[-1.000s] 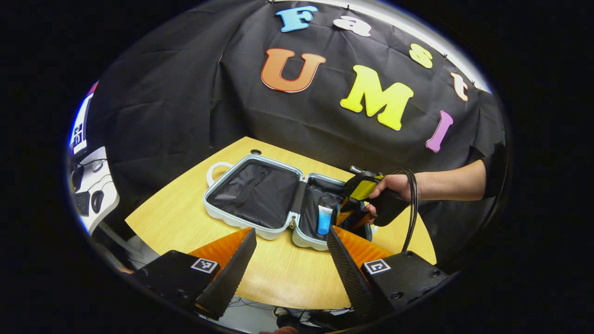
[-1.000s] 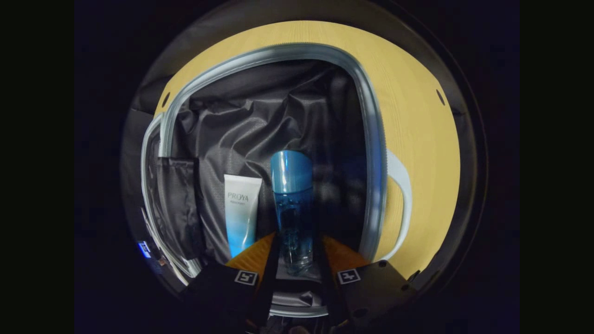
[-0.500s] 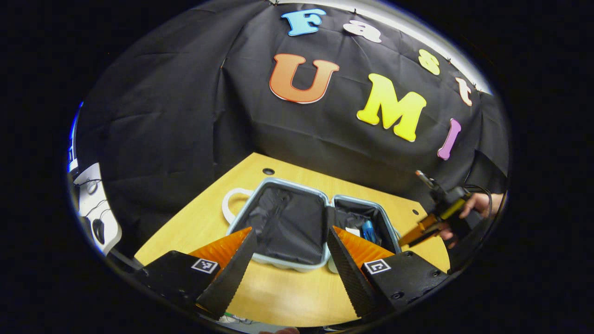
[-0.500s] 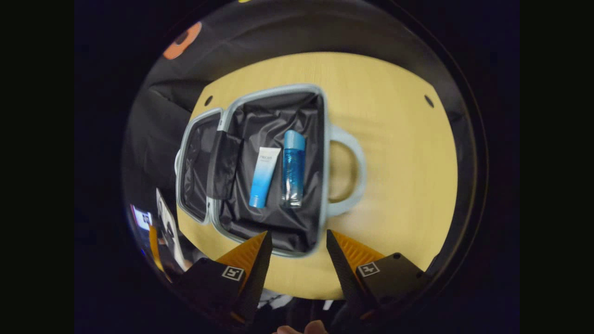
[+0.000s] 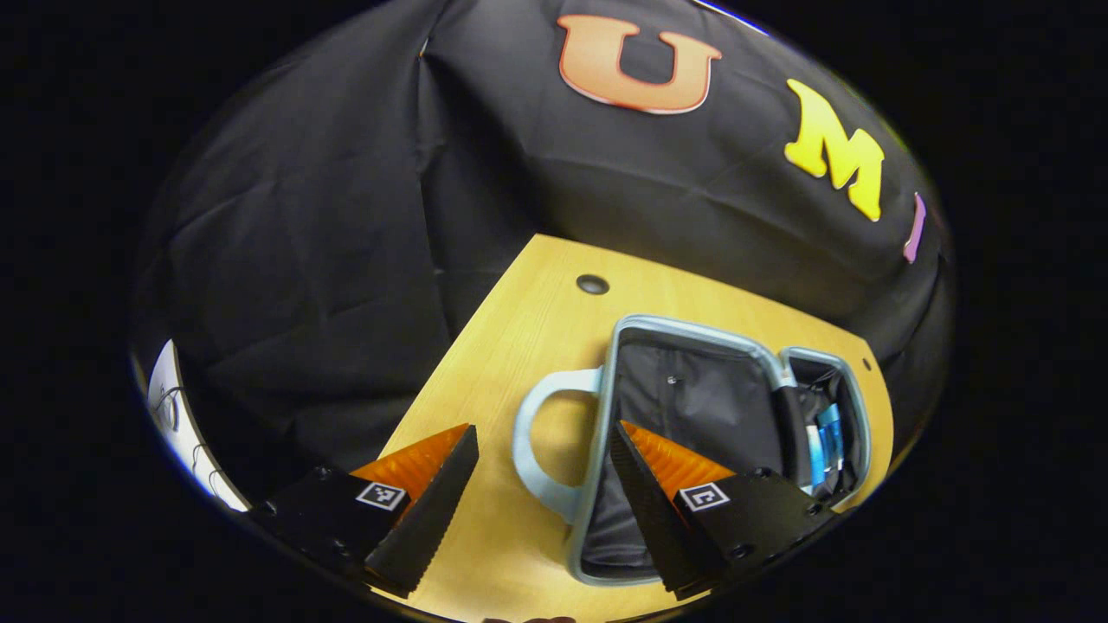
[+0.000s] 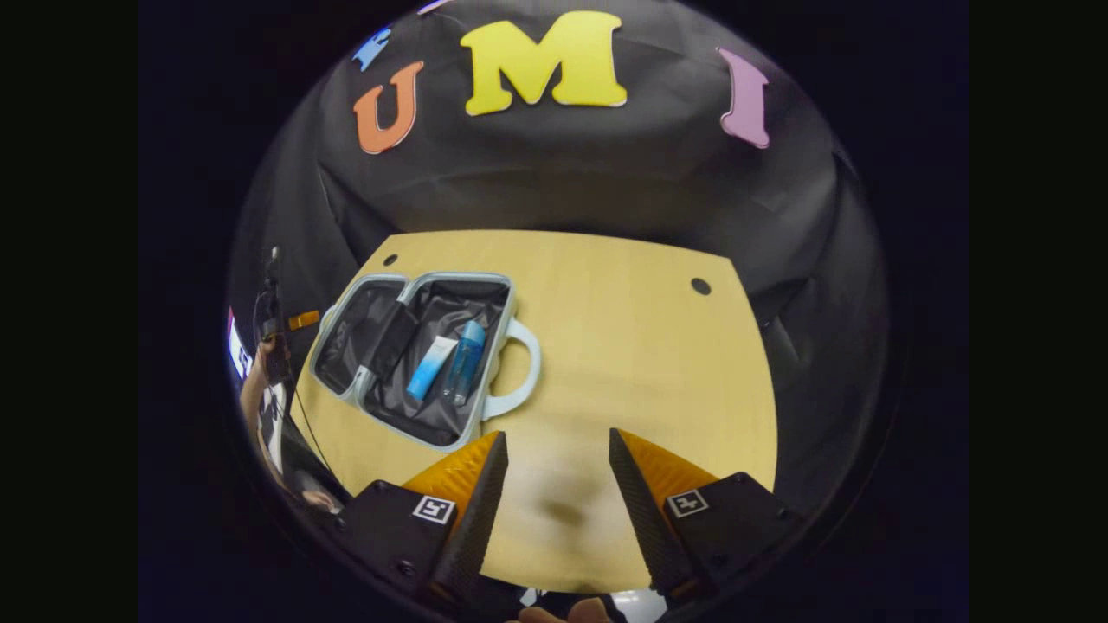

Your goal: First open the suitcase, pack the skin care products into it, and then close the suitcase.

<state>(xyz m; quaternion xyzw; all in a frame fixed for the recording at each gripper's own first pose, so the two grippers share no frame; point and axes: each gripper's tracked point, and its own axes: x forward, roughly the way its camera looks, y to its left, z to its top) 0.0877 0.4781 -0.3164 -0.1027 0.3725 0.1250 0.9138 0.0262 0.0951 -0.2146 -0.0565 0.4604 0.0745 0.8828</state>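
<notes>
With both products packed in the open suitcase (image 6: pixel 346 342), my left gripper (image 5: pixel 544 484) and right gripper (image 6: pixel 550 484) hung released and empty; only closing remained.

A recording booth, more a lab set than a home: black cloth (image 6: pixel 554 182) is hanging as a wall behind and around a light wooden desk (image 6: pixel 623 346) with round cable holes (image 6: pixel 700 285). At the far left edge of the right gripper view, a lit screen (image 6: pixel 235 346) is glowing.

pale blue suitcase (image 6: pixel 511 313), seemingly black lining (image 6: pixel 433 398)
</notes>
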